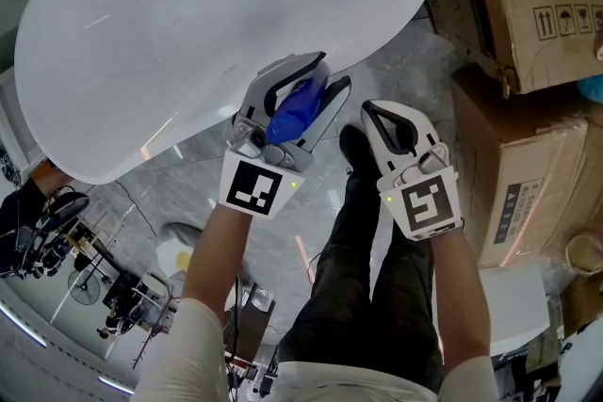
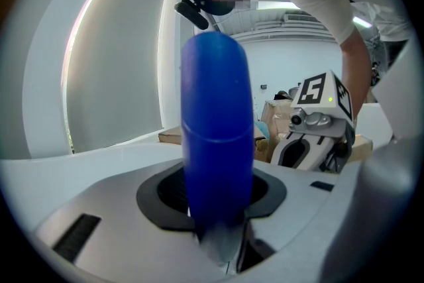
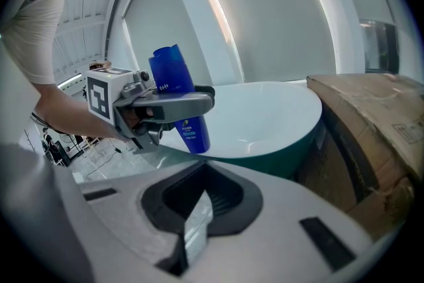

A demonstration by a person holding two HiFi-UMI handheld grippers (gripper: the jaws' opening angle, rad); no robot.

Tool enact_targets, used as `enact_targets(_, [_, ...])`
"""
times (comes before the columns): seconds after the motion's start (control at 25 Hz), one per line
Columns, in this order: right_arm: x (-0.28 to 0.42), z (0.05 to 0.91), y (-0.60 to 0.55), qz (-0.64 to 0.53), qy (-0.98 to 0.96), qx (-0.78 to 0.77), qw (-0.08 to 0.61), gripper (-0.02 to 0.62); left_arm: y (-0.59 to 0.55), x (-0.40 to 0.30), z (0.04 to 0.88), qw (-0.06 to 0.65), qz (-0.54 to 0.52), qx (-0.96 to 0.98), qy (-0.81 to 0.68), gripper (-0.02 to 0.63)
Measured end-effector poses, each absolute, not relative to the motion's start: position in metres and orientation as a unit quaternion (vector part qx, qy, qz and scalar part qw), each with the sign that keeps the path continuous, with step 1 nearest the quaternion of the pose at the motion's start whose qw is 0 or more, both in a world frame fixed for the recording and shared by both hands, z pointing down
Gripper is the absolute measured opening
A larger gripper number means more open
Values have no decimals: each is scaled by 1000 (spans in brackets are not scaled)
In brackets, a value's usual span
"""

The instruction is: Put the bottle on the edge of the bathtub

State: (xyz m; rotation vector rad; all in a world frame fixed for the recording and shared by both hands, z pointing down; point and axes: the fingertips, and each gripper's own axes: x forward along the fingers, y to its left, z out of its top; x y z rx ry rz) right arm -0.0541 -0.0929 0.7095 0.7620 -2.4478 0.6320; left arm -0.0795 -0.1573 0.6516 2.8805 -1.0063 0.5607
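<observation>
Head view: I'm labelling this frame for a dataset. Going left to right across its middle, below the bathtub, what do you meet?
The left gripper with the blue bottle between its jaws → the right gripper, jaws together → the cardboard boxes.
</observation>
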Motion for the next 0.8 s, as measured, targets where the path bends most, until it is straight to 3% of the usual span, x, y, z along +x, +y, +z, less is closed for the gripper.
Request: enact_targets(0.8, [-55, 714, -88, 231, -898, 279, 251, 2, -151, -84, 659, 29, 187, 925, -331, 183])
